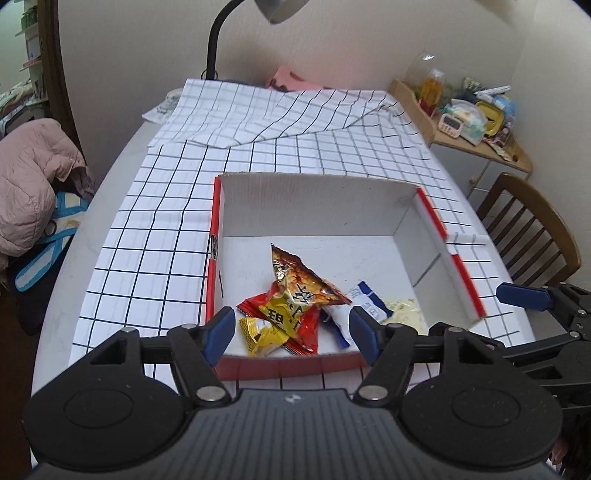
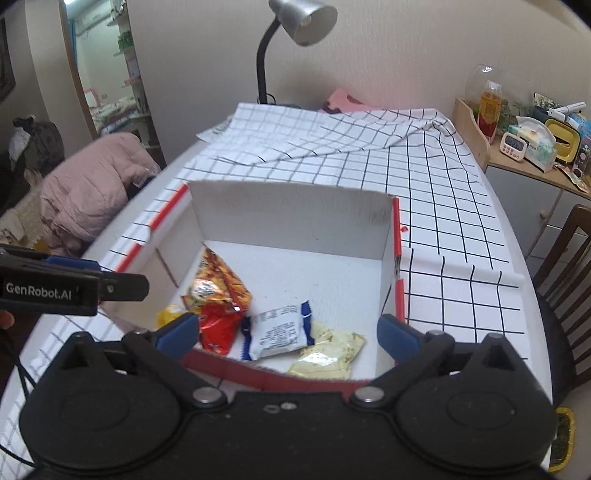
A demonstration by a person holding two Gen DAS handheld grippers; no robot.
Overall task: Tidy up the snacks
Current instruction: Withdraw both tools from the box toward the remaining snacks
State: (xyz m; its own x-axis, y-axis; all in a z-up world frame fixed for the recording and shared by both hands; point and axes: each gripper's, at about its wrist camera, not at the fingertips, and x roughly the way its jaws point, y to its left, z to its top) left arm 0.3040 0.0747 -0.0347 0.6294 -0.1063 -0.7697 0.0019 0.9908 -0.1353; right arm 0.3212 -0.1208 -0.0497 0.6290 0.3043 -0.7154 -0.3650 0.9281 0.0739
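Observation:
A white cardboard box with red edges (image 1: 317,206) (image 2: 291,218) sits on the checked tablecloth. Inside lie several snack packets: an orange-brown one (image 1: 303,284) (image 2: 218,284) on a red one (image 1: 295,321) (image 2: 218,328), a small yellow one (image 1: 258,334) (image 2: 168,314), a white and blue one (image 1: 364,302) (image 2: 277,328) and a pale yellow one (image 1: 404,314) (image 2: 328,354). My left gripper (image 1: 291,334) is open and empty at the box's near edge. My right gripper (image 2: 286,334) is open and empty over the same edge. Each gripper shows at the side of the other's view.
A desk lamp (image 2: 295,33) stands at the table's far end. A folded part of the cloth (image 1: 280,110) lies behind the box. A wooden chair (image 1: 532,229) and a cluttered side cabinet (image 1: 476,114) are on the right. A pink jacket (image 1: 33,173) lies at the left.

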